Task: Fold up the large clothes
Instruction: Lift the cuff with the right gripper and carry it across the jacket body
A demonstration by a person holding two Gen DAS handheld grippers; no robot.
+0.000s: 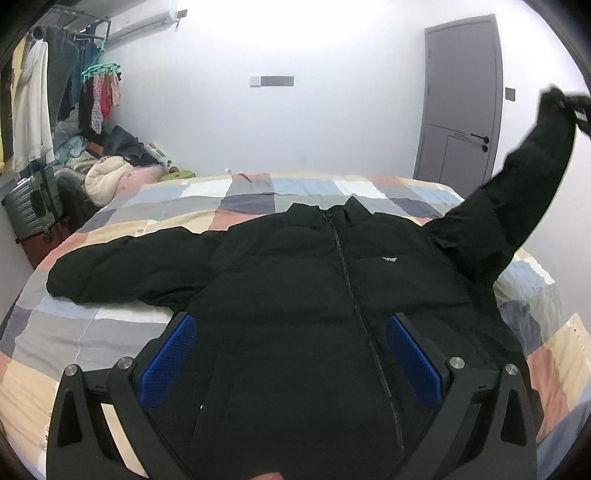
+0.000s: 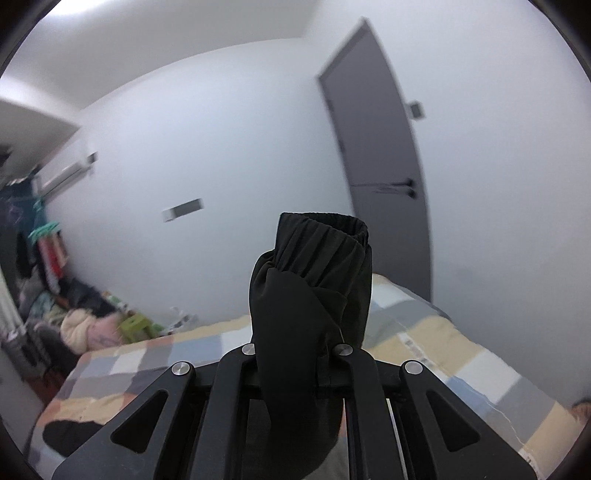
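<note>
A black puffer jacket (image 1: pixel 295 266) lies front up on the patchwork bed (image 1: pixel 110 332), zipped, collar toward the far wall. Its left sleeve (image 1: pixel 122 269) rests flat on the cover. The other sleeve (image 1: pixel 517 206) is raised off the bed up to the right, where my right gripper (image 1: pixel 576 107) holds its end. In the right wrist view that gripper (image 2: pixel 295 350) is shut on the elastic cuff (image 2: pixel 325 240), which bunches up between the fingers and hides the pads. My left gripper (image 1: pixel 291 354) hovers over the jacket's lower body, blue pads (image 1: pixel 170 354) wide apart, open.
A grey door (image 1: pixel 461 103) stands in the far wall at the right. A clothes rack (image 1: pixel 55 85), a grey suitcase (image 1: pixel 29 206) and a pile of clothes (image 1: pixel 110 166) crowd the left corner beside the bed. An air conditioner (image 1: pixel 144 18) hangs high on the wall.
</note>
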